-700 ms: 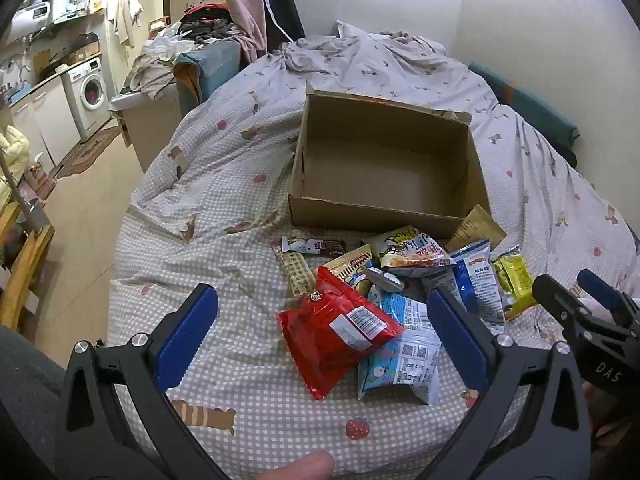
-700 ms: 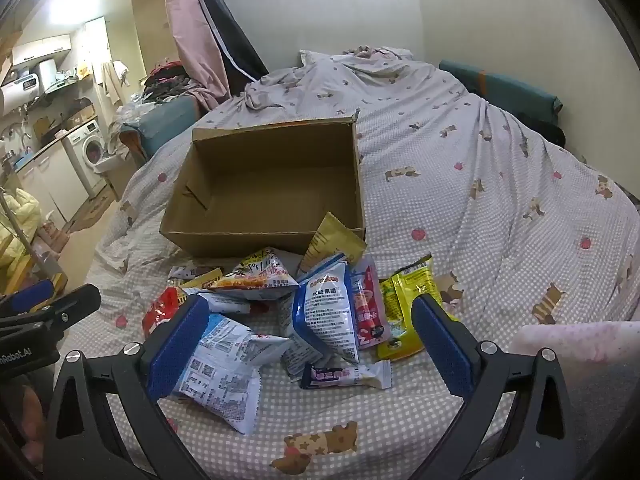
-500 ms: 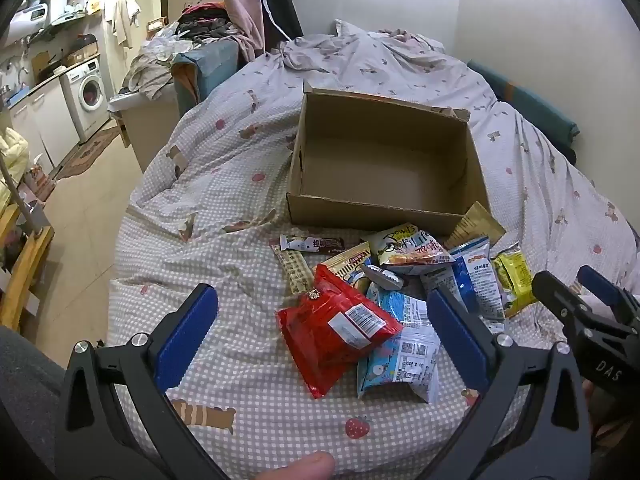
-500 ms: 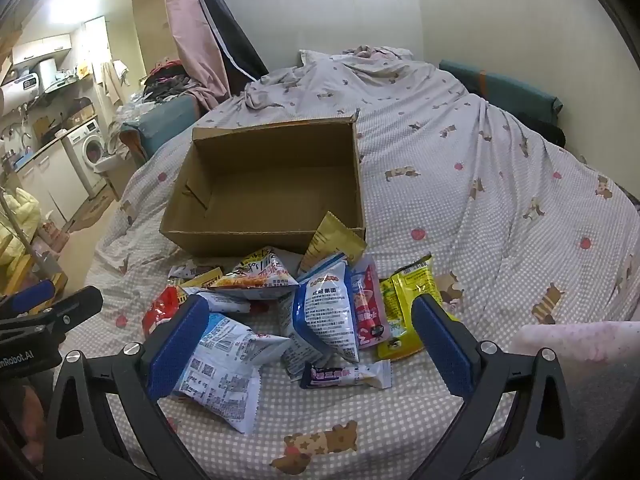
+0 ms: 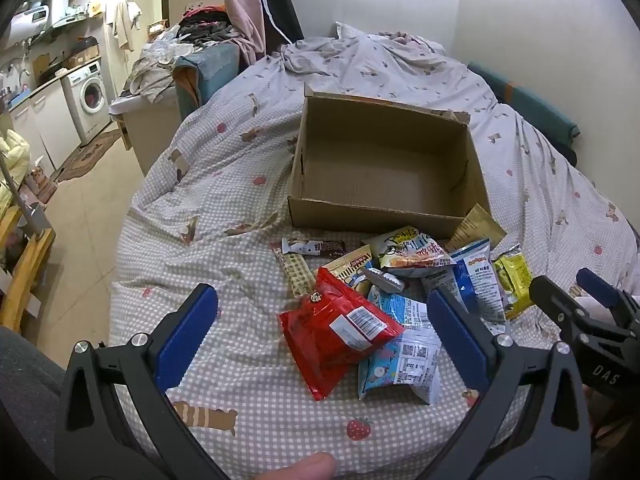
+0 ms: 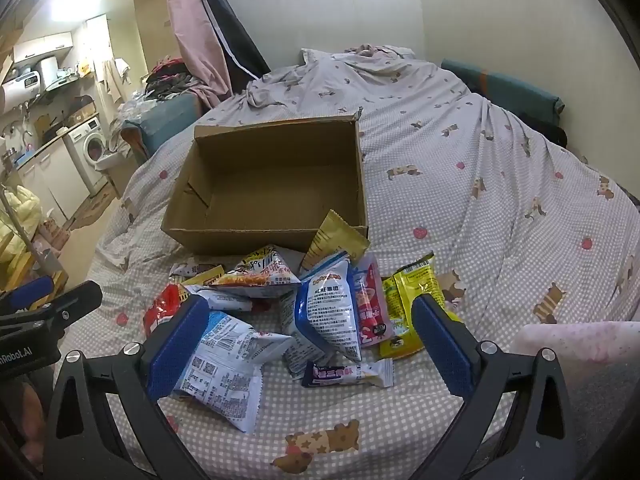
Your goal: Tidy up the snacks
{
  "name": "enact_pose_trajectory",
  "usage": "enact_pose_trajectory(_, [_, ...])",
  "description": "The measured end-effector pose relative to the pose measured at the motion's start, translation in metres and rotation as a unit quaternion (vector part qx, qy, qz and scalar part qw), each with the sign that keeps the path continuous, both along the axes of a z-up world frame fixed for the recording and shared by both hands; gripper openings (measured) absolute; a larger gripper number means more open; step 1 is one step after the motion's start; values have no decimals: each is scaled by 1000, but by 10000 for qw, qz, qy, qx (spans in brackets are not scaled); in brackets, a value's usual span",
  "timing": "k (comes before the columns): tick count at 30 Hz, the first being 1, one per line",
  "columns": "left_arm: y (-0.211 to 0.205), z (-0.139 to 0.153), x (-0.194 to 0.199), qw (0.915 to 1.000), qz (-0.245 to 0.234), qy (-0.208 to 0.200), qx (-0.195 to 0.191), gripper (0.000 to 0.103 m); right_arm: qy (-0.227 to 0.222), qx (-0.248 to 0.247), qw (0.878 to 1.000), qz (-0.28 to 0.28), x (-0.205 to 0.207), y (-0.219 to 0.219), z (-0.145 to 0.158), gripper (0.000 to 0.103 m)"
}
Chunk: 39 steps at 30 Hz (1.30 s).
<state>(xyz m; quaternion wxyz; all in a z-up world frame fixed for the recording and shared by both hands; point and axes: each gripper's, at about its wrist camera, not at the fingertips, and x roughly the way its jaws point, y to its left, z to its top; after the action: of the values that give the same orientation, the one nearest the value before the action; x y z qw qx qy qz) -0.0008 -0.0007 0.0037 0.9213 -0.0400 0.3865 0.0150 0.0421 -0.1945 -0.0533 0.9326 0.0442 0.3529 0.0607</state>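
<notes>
The left hand-held gripper [image 5: 322, 334] hangs with its jaws spread wide and nothing between them, tilted down over a red packet [image 5: 336, 330] at the near left edge of the snack pile [image 6: 304, 308]. The right hand-held gripper [image 6: 308, 340] is likewise spread wide and holds nothing, above a blue-and-white bag [image 6: 330, 312] and a small wrapped bar [image 6: 346, 374]. The pile lies on the bed [image 6: 500, 208], touching the near wall of an open cardboard box [image 5: 384, 168]; 1 tan packet [image 6: 336, 238] leans against that wall. A yellow packet [image 6: 414, 300] marks the pile's right edge. Bare checked bedspread lies open to the left of the pile and wide to the right of the box. Beyond the bed's left edge the floor [image 5: 80, 216] drops away toward a washing machine [image 5: 90, 96]. A plain wall [image 6: 480, 20] stands behind the bed.
</notes>
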Motion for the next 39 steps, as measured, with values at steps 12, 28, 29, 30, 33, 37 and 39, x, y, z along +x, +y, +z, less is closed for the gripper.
enact_pose_trajectory(12, [1, 3, 0, 10000, 34, -38, 43, 103, 6, -18, 10000, 11, 1, 2, 0, 103])
enact_pose_trajectory(28, [1, 3, 0, 10000, 60, -36, 50, 103, 12, 2, 10000, 16, 1, 2, -1, 103])
enact_pose_trajectory(29, [1, 2, 0, 10000, 63, -34, 56, 103, 16, 4, 10000, 18, 1, 2, -1, 103])
enact_pose_trajectory(30, [2, 2, 0, 10000, 63, -36, 47, 103, 14, 9, 10000, 16, 1, 2, -1, 103])
enact_pose_trajectory(33, [1, 2, 0, 10000, 60, -39, 62, 103, 11, 7, 10000, 17, 1, 2, -1, 103])
enact_pose_trajectory(37, [1, 1, 0, 10000, 53, -35, 56, 103, 14, 8, 10000, 21, 1, 2, -2, 103])
enact_pose_trajectory(39, [1, 1, 0, 10000, 54, -41, 63, 103, 18, 15, 10000, 21, 1, 2, -2, 103])
